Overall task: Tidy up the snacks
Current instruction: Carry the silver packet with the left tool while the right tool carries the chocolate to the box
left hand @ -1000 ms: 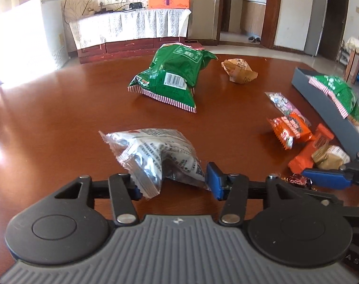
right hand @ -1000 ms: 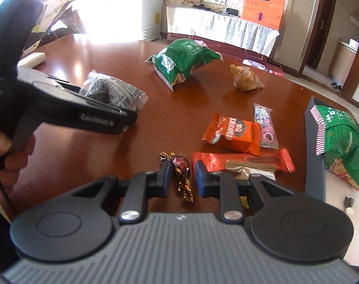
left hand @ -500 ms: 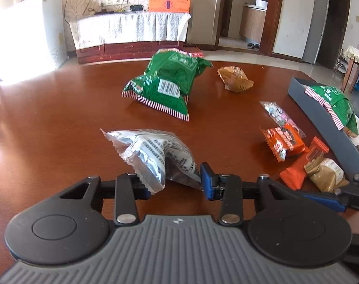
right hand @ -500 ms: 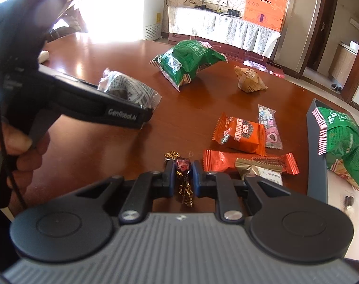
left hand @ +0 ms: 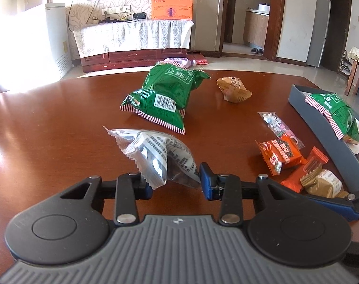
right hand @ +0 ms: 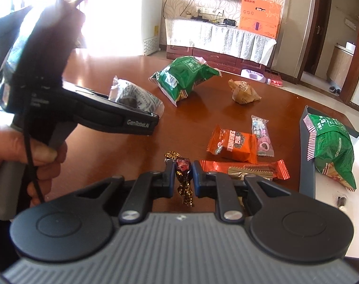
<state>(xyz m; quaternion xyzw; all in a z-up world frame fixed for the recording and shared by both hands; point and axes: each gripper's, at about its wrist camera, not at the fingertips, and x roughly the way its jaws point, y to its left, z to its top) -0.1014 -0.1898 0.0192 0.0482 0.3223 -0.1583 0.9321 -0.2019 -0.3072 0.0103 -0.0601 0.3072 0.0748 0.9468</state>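
Note:
My left gripper [left hand: 175,182] is shut on a crinkled silver snack packet [left hand: 155,151], its pads pressing both sides. In the right wrist view that packet [right hand: 134,94] hangs clear of the brown table [left hand: 49,130], with a hand on the left gripper's handle. My right gripper [right hand: 183,172] is shut on a small dark red and gold wrapped candy [right hand: 184,189]. A grey box [right hand: 305,165] at the right holds a green bag [right hand: 333,146].
On the table lie a large green bag [left hand: 165,94], a brown wrapped cake [left hand: 233,90], a clear pink packet [right hand: 262,137], an orange packet [right hand: 233,144], a long orange bar [right hand: 245,168] and a gold packet [left hand: 321,184]. A cabinet stands beyond the far edge.
The left jaws closed onto the silver packet and raised it off the table. The right jaws closed onto the wrapped candy.

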